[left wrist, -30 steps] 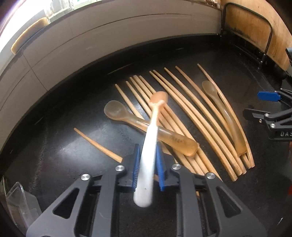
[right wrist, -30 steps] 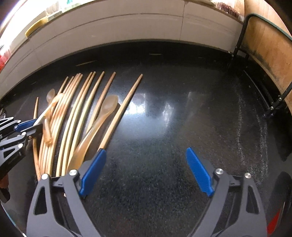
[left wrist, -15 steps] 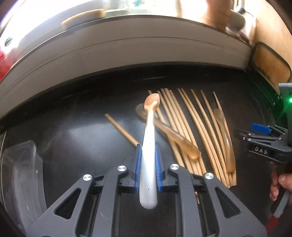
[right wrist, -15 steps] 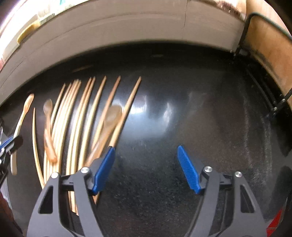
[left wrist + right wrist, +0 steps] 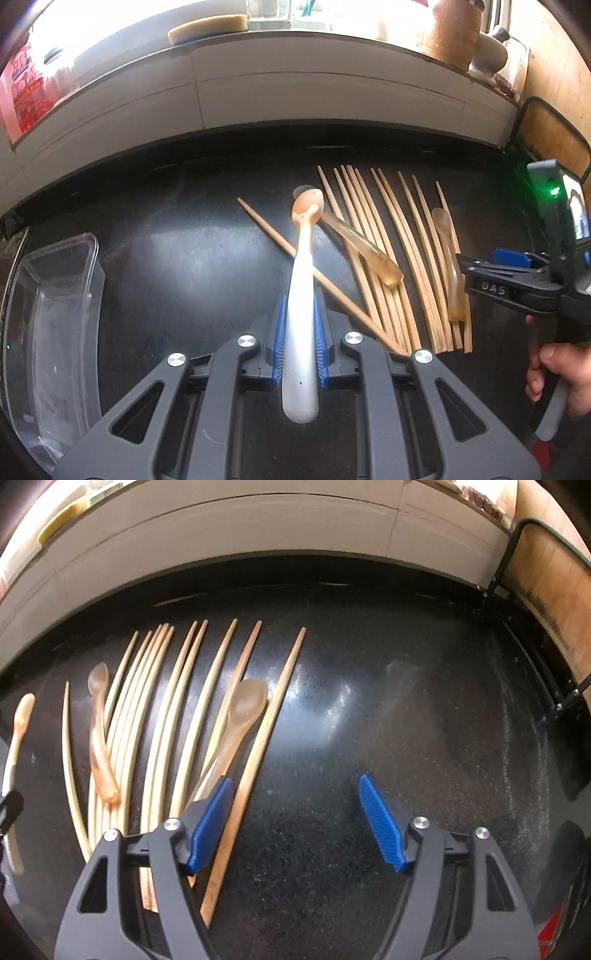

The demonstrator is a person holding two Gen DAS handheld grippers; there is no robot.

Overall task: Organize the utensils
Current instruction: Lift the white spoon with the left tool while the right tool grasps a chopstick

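My left gripper [image 5: 299,306] is shut on the white handle of an orange-bowled spoon [image 5: 302,258], held above the black counter [image 5: 166,266]. The same spoon [image 5: 20,720] shows at the left edge of the right wrist view. Several wooden chopsticks [image 5: 388,258] lie side by side, with two translucent amber spoons [image 5: 362,247] [image 5: 448,258] resting on them. One chopstick [image 5: 277,240] lies apart, slanted. My right gripper [image 5: 293,790] is open over bare counter; its left finger [image 5: 210,823] overlaps the amber spoon [image 5: 240,720] and the outermost chopstick [image 5: 258,757]. Nothing sits between its pads.
A clear plastic container [image 5: 55,314] stands at the far left. A white tiled wall [image 5: 295,85] backs the counter, with a sponge [image 5: 207,27] on the sill. A wooden board in a black rack [image 5: 554,572] is at the right. A hand [image 5: 554,373] holds the right gripper.
The left gripper rose and rolled with the spoon, so the clear container came into view. The right gripper's jaws narrowed somewhat and it shifted left, nearer the chopsticks.
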